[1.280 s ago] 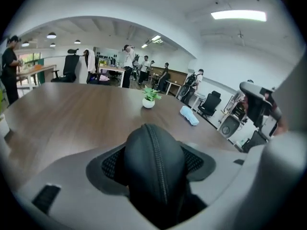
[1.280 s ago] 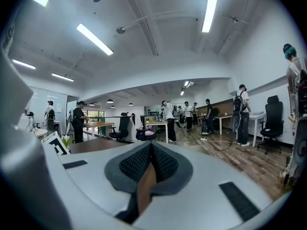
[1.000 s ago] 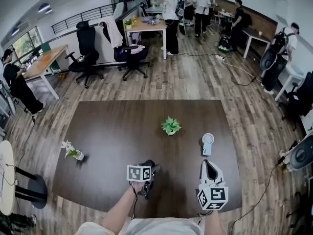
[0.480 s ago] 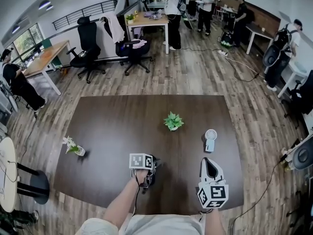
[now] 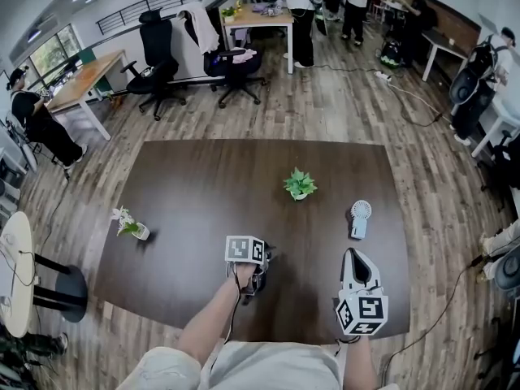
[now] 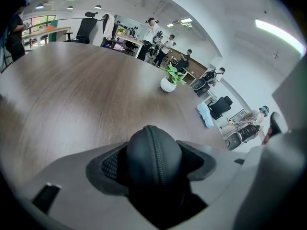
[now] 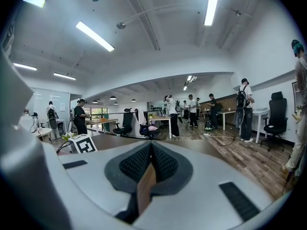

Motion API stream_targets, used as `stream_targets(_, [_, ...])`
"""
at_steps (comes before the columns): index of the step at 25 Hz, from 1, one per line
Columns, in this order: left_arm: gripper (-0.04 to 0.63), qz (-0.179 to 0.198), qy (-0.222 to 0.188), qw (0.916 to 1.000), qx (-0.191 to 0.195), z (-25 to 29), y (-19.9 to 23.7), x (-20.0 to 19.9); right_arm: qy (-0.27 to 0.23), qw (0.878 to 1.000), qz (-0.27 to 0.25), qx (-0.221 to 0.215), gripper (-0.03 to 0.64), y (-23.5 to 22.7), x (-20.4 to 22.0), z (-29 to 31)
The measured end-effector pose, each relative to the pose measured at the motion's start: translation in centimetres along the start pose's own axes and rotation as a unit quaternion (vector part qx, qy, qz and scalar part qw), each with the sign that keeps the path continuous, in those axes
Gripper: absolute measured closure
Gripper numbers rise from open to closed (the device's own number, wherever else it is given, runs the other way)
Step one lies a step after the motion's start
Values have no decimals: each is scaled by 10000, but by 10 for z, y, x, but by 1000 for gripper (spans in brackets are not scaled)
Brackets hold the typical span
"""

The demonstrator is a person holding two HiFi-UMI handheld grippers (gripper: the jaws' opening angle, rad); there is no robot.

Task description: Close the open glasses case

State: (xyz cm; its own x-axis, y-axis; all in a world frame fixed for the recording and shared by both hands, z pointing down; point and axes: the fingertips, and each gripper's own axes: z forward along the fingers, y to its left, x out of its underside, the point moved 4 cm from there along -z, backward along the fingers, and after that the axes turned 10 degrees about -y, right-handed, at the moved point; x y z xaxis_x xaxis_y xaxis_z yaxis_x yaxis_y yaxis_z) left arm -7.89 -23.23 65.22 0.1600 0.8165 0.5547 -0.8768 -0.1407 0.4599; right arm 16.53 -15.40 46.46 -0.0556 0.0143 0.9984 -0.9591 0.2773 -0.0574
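Observation:
A black zip-up glasses case fills the gap between the pads of my left gripper, its zip seam running up the middle and its two halves together. In the head view the left gripper points down at the near middle of the dark table, shut on the case, which shows only as a dark shape under it. My right gripper rests further right, near the table's front edge. Its jaws are shut with nothing between them, as the right gripper view shows.
A small green plant stands mid-table, a pale blue hand fan lies right of it, and a little flower vase sits at the left. Office chairs, desks and several people are beyond the table's far edge.
The head view has shifted, so the table sits higher in the picture. The left gripper has rolled slightly with the case in it. The right gripper has kept still.

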Motion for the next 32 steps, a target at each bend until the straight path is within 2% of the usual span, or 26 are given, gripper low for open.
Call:
stream_targets(6, [272, 24, -20, 10000, 36, -2, 2, 0, -8, 10000, -1, 13, 615, 0, 0, 0])
stream_targets(10, [214, -21, -195, 9998, 86, -11, 0, 0, -51, 10000, -19, 34, 615, -1, -5, -3])
stream_targets(14, [202, 250, -606, 9978, -34, -26, -6, -12, -100, 9999, -37, 35, 615, -4, -7, -3])
stream_targets(18, [202, 730, -1144, 9903, -286, -50, -14, -24, -149, 9999, -53, 28, 615, -7, -13, -6])
stream_targets(22, [204, 1282, -1765, 9747, -495, -78, -23, -35, -224, 9997, -96, -28, 615, -6, -19, -6])
stream_targets(28, [218, 1762, -2742, 9447, -368, -126, -48, -44, -315, 9993, -156, -111, 615, -7, -27, -8])
stream_targets(30, [225, 1957, -3109, 9296, -314, -147, -58, -48, -359, 9991, -181, -121, 615, -8, -31, -9])
stream_targets(32, [227, 2196, -3513, 9097, -278, -169, -69, -53, -427, 9988, -214, -118, 615, -9, -37, -10])
